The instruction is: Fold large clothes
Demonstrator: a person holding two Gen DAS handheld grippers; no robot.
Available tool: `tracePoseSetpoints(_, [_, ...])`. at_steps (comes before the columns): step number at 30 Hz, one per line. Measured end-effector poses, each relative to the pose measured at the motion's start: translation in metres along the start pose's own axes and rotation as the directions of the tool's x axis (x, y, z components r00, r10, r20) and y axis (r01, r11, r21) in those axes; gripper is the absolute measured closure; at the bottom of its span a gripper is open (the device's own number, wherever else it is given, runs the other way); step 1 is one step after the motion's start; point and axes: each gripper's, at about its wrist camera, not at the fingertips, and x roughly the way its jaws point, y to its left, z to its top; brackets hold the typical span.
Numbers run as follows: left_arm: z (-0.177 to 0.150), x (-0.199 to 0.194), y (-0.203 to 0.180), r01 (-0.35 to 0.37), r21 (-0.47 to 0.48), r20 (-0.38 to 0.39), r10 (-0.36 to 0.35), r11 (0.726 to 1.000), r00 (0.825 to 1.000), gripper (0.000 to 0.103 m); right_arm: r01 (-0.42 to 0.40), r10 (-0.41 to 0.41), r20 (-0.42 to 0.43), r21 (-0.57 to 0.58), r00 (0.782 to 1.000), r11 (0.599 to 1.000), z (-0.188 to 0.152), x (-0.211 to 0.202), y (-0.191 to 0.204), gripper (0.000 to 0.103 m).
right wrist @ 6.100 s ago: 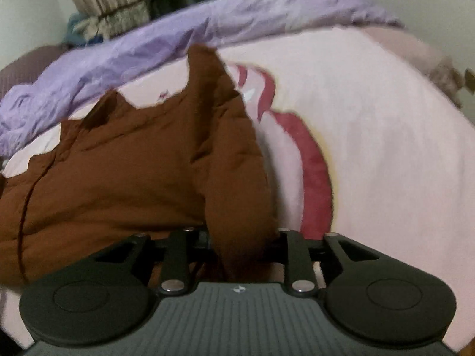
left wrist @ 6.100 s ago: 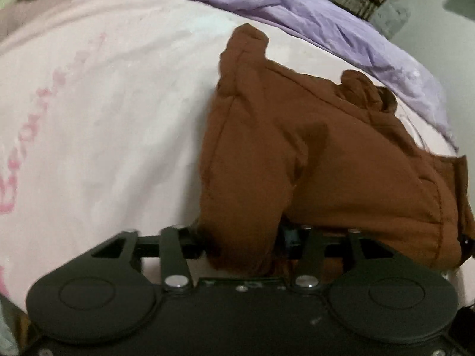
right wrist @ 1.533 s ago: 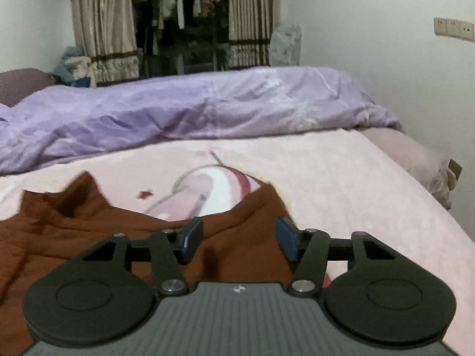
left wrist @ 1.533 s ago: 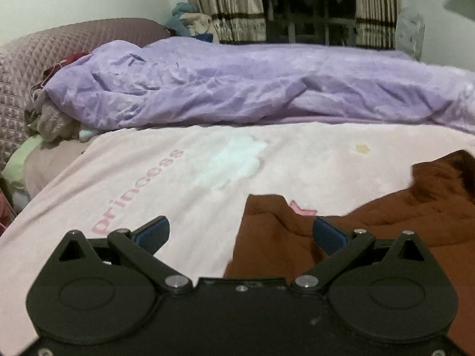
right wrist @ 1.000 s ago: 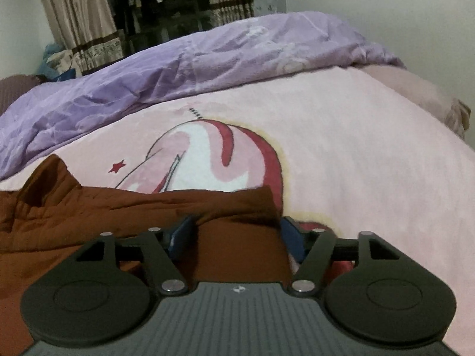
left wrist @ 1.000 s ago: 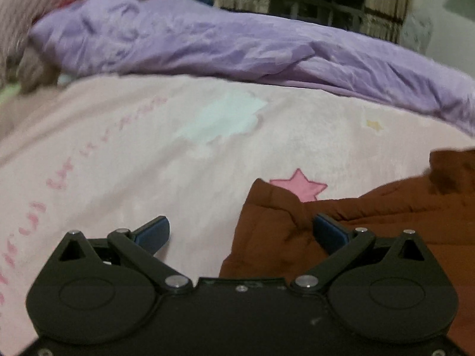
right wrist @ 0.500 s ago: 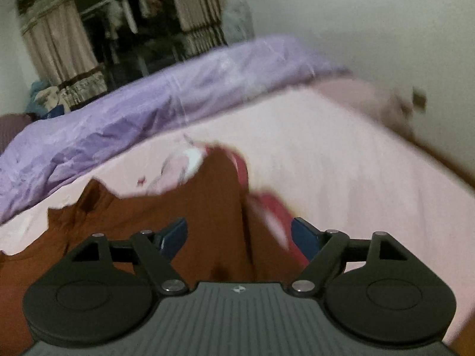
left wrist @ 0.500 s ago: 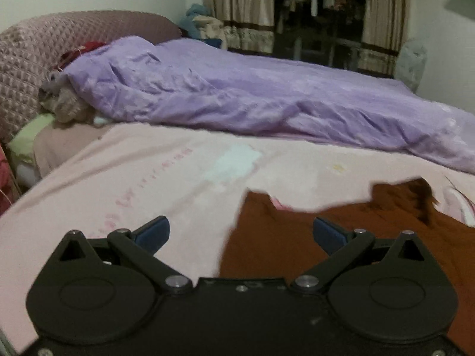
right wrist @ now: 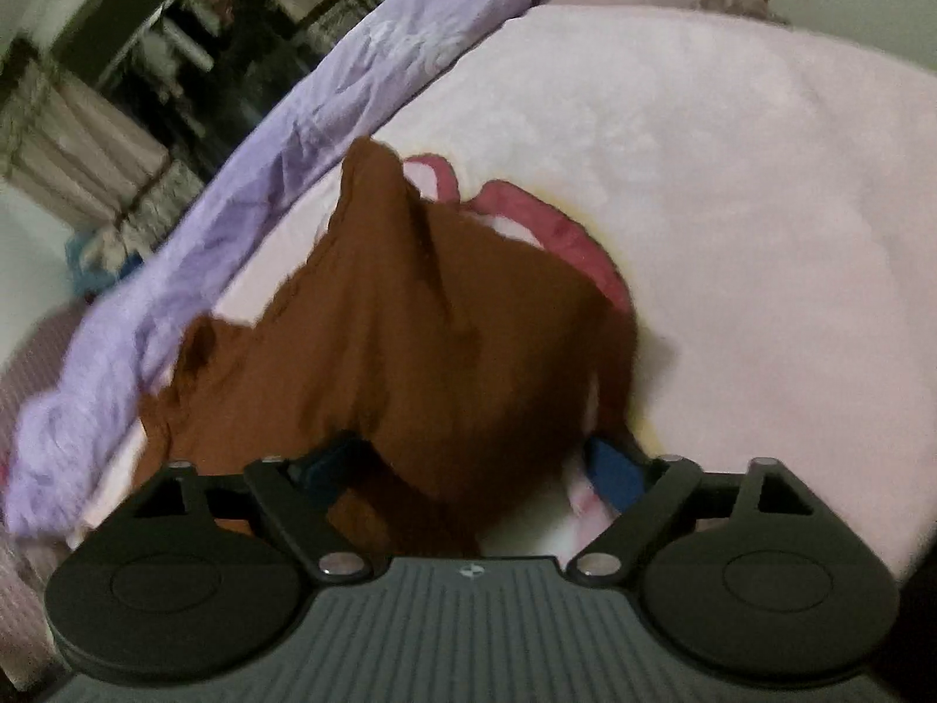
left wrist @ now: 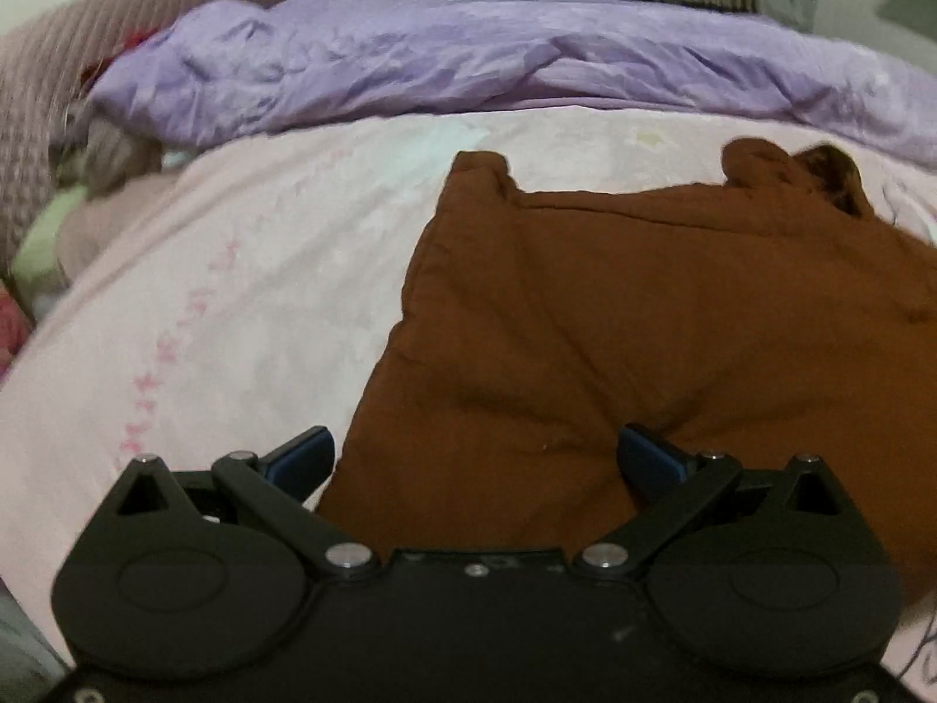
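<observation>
Hovering over the bed, I hold my left tool point(left wrist: 475, 457) spread wide above the near left corner of the brown garment point(left wrist: 644, 316), its blue fingertips point(left wrist: 301, 457) gripping nothing. That garment lies on the pink blanket point(left wrist: 234, 304), its left edge running away from me toward the crumpled purple quilt point(left wrist: 468, 58) at the far side. My right tool point(right wrist: 468, 468) is spread too, with the garment point(right wrist: 421, 340) bunched between its fingers; blur hides whether the cloth touches the pads. A red-and-pink print point(right wrist: 562, 234) on the blanket point(right wrist: 732, 205) peeks out just right of the cloth.
</observation>
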Motion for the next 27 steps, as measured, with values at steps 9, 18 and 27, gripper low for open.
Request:
tracePoseSetpoints(9, [0.010,-0.008,-0.007,-0.034,0.127,0.016,0.032,0.991,0.999,0.000,-0.114,0.117,0.069,-0.039,0.991,0.993,0.018,-0.006,0.025,0.070])
tracePoseSetpoints(18, [0.010,-0.011,-0.008,-0.024,0.152,0.014,0.022,0.988,1.000,0.000,-0.027,0.037,0.067,-0.147,0.997,0.989,0.014,0.027,0.025,0.077])
tracePoseSetpoints(27, [0.021,-0.018,0.034,-0.050,0.130,0.027,0.047,0.990,0.999,0.000,-0.082,0.216,0.339,-0.369,0.915,0.926,0.002,-0.024,0.153,0.081])
